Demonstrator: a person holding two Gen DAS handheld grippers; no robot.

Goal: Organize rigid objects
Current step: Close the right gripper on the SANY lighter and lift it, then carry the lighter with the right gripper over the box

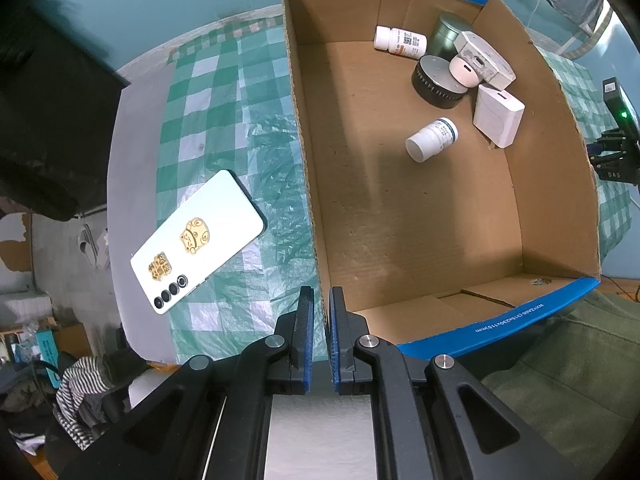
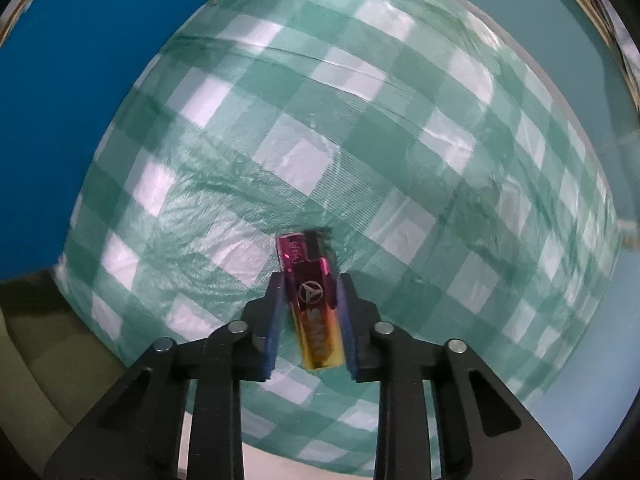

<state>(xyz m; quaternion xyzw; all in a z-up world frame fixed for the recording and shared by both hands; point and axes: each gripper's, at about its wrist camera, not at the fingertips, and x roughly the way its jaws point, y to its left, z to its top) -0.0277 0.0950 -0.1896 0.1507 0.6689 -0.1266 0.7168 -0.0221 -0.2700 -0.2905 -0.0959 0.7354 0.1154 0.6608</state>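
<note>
Fingers (image 2: pixel 269 320) of right gripper (image 2: pixel 310 308) clamped on lighter (image 2: pixel 316 304), which lies on checked cloth (image 2: pixel 360 140) beside cardboard box (image 1: pixel 536 208). Left gripper (image 1: pixel 320 320) closed on box's near wall. Phone (image 1: pixel 200 240) outside box, w/ bottles (image 1: pixel 432 138) inside

A table (image 1: pixel 120 184) with a grey top carries a green-and-white checked cloth (image 1: pixel 224 104), wrinkled in places. Directly on the cloth lie a white phone (image 1: pixel 198 242), face down with gold stickers on its back, an open cardboard box (image 1: pixel 536 184) with blue outer walls just beside the phone, and a pink-to-yellow lighter (image 2: pixel 314 300), lying flat.
</note>
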